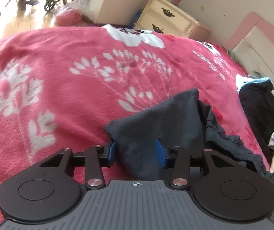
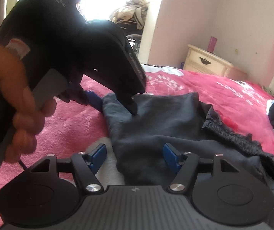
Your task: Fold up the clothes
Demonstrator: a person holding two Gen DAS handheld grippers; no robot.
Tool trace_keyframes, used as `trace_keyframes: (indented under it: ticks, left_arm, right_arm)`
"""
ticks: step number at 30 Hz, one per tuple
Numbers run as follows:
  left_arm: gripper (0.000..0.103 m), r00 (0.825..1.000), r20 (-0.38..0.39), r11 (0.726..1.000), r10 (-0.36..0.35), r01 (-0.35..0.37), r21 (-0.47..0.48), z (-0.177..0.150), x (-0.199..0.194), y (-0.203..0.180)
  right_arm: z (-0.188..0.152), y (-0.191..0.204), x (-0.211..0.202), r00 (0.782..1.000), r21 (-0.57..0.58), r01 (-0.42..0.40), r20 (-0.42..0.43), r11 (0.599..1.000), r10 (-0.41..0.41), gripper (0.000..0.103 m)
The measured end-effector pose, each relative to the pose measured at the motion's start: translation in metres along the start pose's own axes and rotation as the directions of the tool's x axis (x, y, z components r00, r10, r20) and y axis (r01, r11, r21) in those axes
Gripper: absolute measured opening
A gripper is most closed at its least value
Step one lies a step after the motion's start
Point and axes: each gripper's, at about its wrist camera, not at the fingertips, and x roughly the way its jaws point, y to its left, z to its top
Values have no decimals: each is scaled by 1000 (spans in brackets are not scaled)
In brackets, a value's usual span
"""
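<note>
Dark charcoal soft-knit garment [image 1: 161, 118] lies folded on the pink fleece blanket with white floral print [image 1: 60, 72] — matte, slightly fuzzy, with a gathered, ruffled elastic waistband [image 2: 232, 134] trailing off its right side.

Left gripper [image 1: 137, 150]: blue-padded fingers [image 1: 160, 153] partly apart, with a bunched fold of the dark cloth between them; pads press the fabric on both sides, so it looks clamped on the garment's near-left corner. From the right wrist view the same black plastic tool sits over the garment's far-left edge, a hand [image 2: 16, 103] wrapped around its grey handle.

Right gripper [image 2: 135, 158]: jaws wide apart, straddling the garment's near edge — right blue pad [image 2: 172, 157] against the cloth, left pad clear of it over the blanket. Not gripping anything.

Pile of mixed clothes [image 1: 267, 111] — black, grey, light blue — at the right edge of the bed. Cream wooden nightstand with dark metal pulls [image 1: 167, 17] behind, against the wall.
</note>
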Motion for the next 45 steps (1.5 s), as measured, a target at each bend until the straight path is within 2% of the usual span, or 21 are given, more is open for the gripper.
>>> trace_keyframes:
  ticks: [1,2,5,6,10,13,17,22,23,24,25,27,29,31,33,36,37,38,39,41,45]
  left_arm:
    - [10,1000,13,1000,9,-9,8,0,-1,-3]
    - [1,999,27,1000,17,-18,16,-1,-2,-5]
    - [0,996,91,999,-18,13,52,0,-14,-22]
    - [0,991,124,996,-39,28,88,0,-20,-32]
    - [0,961,196,955,-194,139,263,-1,-46,-87]
    - [0,935,155,898,-320,247,364,-6,-53,-136]
    - [0,893,-10,812,-449,413,414,-33,-43,-212]
    - [2,818,-260,675,-513,571,466,-84,-8,-308]
    - [5,819,-318,659,-478,574,486,-98,0,-321]
    - [19,817,-374,642,-440,577,505,-112,8,-333]
    - [25,817,-413,632,-402,574,520,-122,12,-337]
    - [26,815,-422,615,-396,577,537,-130,6,-328]
    - [36,819,-372,623,-438,574,531,-119,-13,-298]
    - [53,827,-308,635,-471,560,531,-102,-26,-270]
    - [57,860,-214,671,-463,498,549,-85,-40,-238]
    - [58,923,-109,734,-369,362,574,-77,-50,-200]
    - [59,933,-109,759,-344,344,552,-76,-47,-191]
    - [59,941,-109,783,-319,327,529,-75,-44,-182]
    - [59,945,-107,806,-308,319,499,-78,-43,-175]
    - [59,953,-102,848,-286,301,436,-83,-42,-162]
    - [59,963,-83,913,-258,271,306,-96,-42,-135]
  right_arm:
    - [1,-1,1,1000,17,6,-4,1000,-6,62]
    - [2,-3,2,1000,35,13,-9,999,-13,52]
    - [5,-12,-2,1000,127,24,-6,992,-24,19]
    - [7,-16,-5,999,159,31,1,987,-32,14]
    - [8,-44,-28,994,317,79,45,945,-99,9]
    - [1,-74,-52,984,468,99,87,878,-158,7]
    - [-24,-122,-89,958,684,126,105,719,-267,4]
    - [-86,-180,-136,910,895,136,57,425,-411,4]
    - [-101,-190,-142,905,925,128,39,358,-424,4]
    - [-117,-199,-146,904,950,115,21,290,-427,4]
    - [-132,-207,-148,906,971,101,1,219,-424,4]
    - [-154,-215,-152,908,988,68,-4,138,-420,4]
    - [-170,-221,-155,908,995,36,5,91,-418,4]
    - [-176,-224,-158,909,996,8,28,84,-416,3]
    - [-181,-227,-161,911,997,-20,52,80,-409,4]
    - [-184,-237,-163,919,996,-65,86,67,-385,6]
    - [-184,-241,-164,920,995,-79,94,55,-381,7]
    - [-185,-243,-165,919,995,-92,101,42,-380,14]
    - [-186,-246,-166,919,994,-105,108,29,-380,30]
    - [-185,-250,-167,918,993,-115,111,12,-380,47]
    - [-175,-254,-158,921,998,-67,69,17,-384,47]
